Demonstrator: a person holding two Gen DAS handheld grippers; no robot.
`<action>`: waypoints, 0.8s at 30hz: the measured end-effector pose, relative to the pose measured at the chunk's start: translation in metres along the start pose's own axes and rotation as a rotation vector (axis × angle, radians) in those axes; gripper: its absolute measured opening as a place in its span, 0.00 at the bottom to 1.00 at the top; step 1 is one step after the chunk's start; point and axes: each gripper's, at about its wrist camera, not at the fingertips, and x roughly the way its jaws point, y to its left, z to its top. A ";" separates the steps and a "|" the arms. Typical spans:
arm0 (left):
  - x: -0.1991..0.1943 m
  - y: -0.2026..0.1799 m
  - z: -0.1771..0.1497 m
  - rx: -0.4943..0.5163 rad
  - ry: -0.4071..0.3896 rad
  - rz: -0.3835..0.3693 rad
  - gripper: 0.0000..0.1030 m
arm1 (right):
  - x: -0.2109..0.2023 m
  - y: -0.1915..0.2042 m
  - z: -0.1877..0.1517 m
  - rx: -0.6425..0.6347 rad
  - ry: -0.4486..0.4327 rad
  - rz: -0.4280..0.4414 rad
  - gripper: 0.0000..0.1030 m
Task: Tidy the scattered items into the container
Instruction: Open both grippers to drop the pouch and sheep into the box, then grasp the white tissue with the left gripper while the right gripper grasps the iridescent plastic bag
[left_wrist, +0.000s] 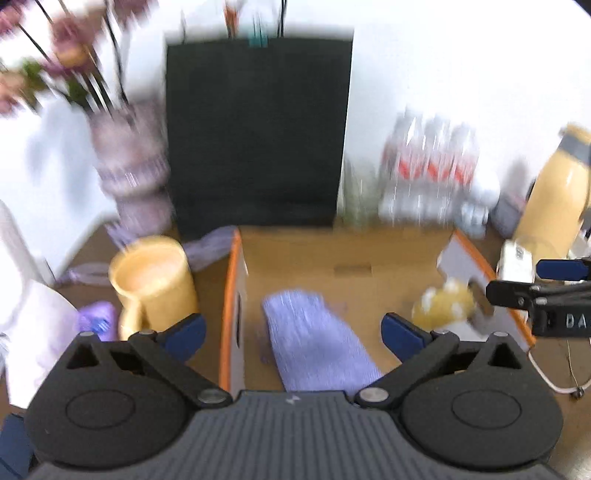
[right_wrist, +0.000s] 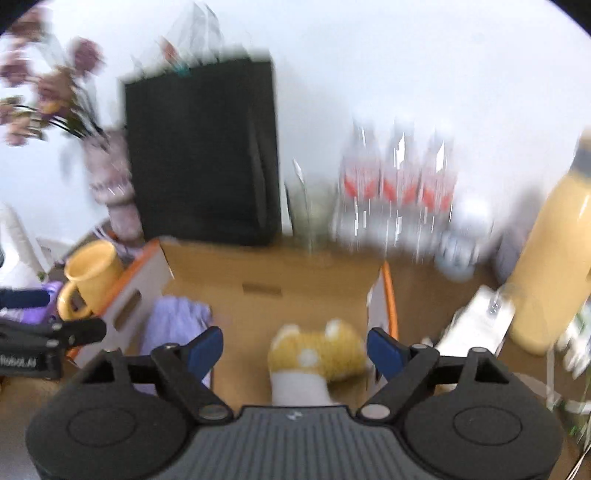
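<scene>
My left-wrist view shows the full length of the lilac ribbed fabric piece (left_wrist: 317, 339) lying on the floor of the open cardboard box with orange-edged flaps (left_wrist: 231, 295). The right-wrist view shows only a bunched part of that fabric, at the left of the box interior. The right-wrist view in turn gives the clearer picture of the yellow knitted item with white spots and a white cuff (right_wrist: 317, 356), which sits on the box floor near the right wall. In the left-wrist view it is only a blur at the right.

I hold my left gripper (left_wrist: 293, 328) angled down over the near edge of the box. Its blue-padded jaws stand wide apart, with the lilac fabric below and between them but not touched. My right gripper (right_wrist: 295, 349) is angled down in the same way. Its jaws are also spread, the yellow knitted item lies between them, and the pads do not press on it. Each gripper shows at the edge of the other's view.

Outside the box, a yellow ceramic mug (left_wrist: 155, 280) stands just left of the left wall. A black paper bag (left_wrist: 258, 129) stands upright beyond the far wall. A pack of clear plastic bottles (right_wrist: 399, 192) and a tall yellow flask (right_wrist: 554, 258) stand to the far right.
</scene>
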 end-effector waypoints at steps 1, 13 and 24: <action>-0.011 -0.001 -0.008 0.001 -0.057 0.000 1.00 | -0.014 0.006 -0.008 -0.021 -0.076 -0.007 0.90; -0.085 -0.002 -0.090 0.105 -0.279 -0.085 1.00 | -0.093 0.019 -0.093 -0.082 -0.279 0.053 0.94; -0.074 -0.052 -0.172 0.358 -0.091 -0.409 1.00 | -0.108 0.023 -0.207 -0.181 -0.078 0.115 0.80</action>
